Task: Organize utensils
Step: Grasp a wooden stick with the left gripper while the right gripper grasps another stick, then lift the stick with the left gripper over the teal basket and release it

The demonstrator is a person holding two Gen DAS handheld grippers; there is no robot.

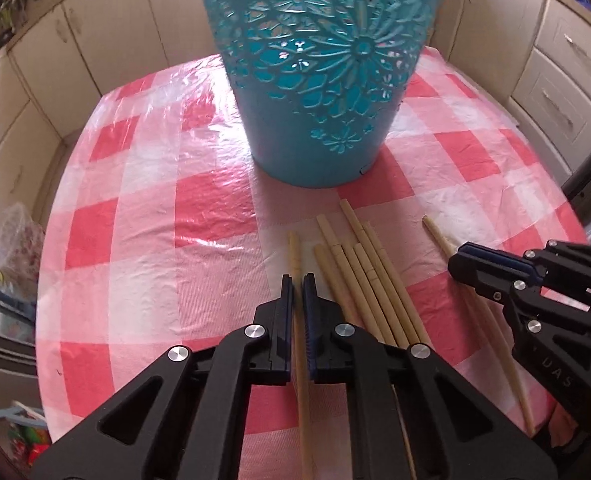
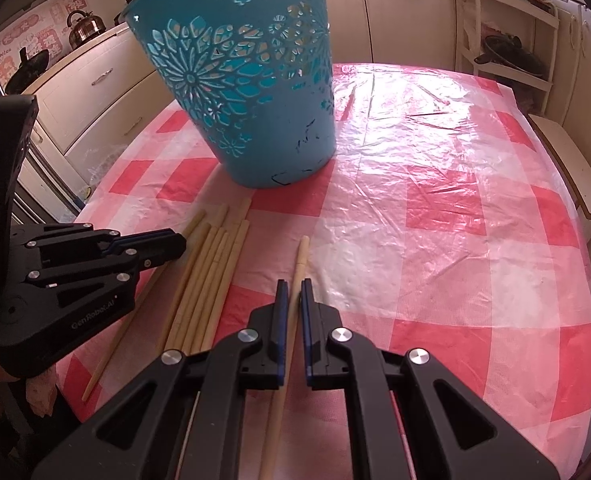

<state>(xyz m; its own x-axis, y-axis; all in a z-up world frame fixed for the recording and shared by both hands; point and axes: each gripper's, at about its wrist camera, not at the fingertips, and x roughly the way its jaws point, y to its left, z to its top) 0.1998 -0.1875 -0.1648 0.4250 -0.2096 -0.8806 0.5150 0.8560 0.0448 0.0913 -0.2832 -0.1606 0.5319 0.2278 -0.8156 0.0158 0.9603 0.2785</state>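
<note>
A tall teal cut-out basket (image 1: 323, 72) (image 2: 247, 92) stands upright on the red-checked tablecloth (image 1: 155, 208) (image 2: 435, 208). In front of it lie several pale wooden chopsticks in a loose bundle (image 1: 359, 272) (image 2: 211, 272). My left gripper (image 1: 297, 280) (image 2: 177, 244) is shut on a single chopstick (image 1: 294, 252) (image 2: 111, 348) just left of the bundle. Right of the bundle, my right gripper (image 2: 293, 284) (image 1: 461, 260) is shut on another lone chopstick (image 2: 301, 256) (image 1: 435, 232). Both held chopsticks point toward the basket, with their tips past the fingertips.
Cream cabinets (image 1: 95, 40) (image 2: 95, 80) surround the table on all sides. A kettle (image 2: 85, 28) sits on the counter at back left, and a white shelf rack (image 2: 507, 48) stands at back right. A plastic bag (image 1: 11, 248) lies beyond the table's left edge.
</note>
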